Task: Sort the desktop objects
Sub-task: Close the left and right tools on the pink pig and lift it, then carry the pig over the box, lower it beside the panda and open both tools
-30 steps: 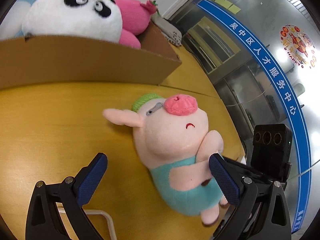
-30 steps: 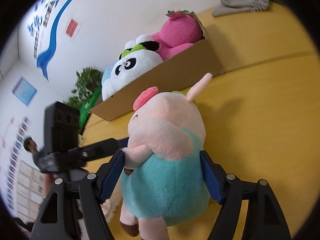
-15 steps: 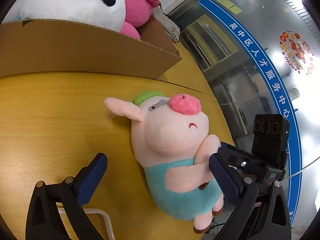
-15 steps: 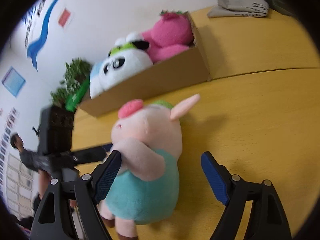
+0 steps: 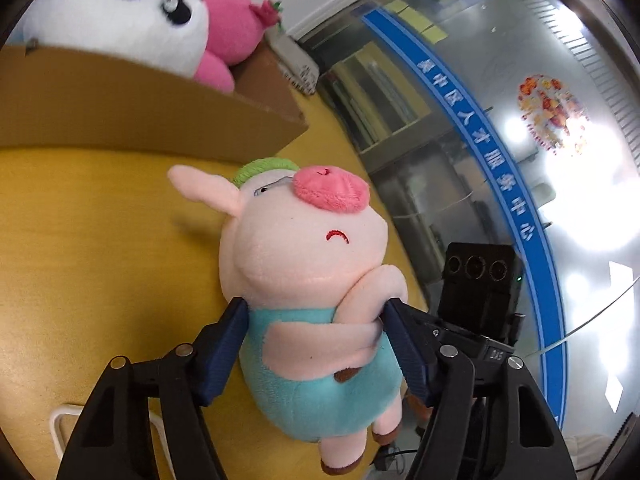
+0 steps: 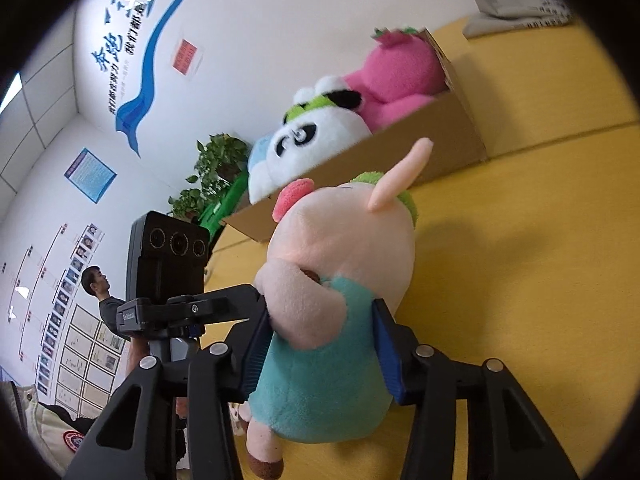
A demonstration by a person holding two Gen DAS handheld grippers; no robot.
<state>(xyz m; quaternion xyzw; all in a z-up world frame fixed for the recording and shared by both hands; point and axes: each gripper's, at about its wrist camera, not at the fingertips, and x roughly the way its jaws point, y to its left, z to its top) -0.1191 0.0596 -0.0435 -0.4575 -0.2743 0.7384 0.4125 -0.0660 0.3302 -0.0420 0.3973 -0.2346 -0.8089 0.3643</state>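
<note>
Plush pig (image 5: 304, 280), pink with a teal bib and a green tuft, at lower centre of both wrist views, gripped by both claws at once. Left claw (image 5: 316, 344): narrowed onto the pig, blue pads pressing the teal body on either side just below the head; holding the pig. Right claw (image 6: 320, 352): likewise narrowed, pads sunk into the teal torso, one pink arm folded over the left pad; holding the pig. In the left view the pig's feet hang at the lower edge, past the rim of the yellow bench (image 5: 80, 240); whether the pig touches the bench cannot be told. Each view shows the other claw's black camera housing beside the pig. Behind, at upper left of the left view, a cardboard box (image 5: 140, 112) stands on the bench, containing a panda plush (image 5: 120, 16) and a pink plush (image 5: 236, 32). Beyond the box, a grey folded cloth (image 6: 520, 12) at upper right of the right view.
</note>
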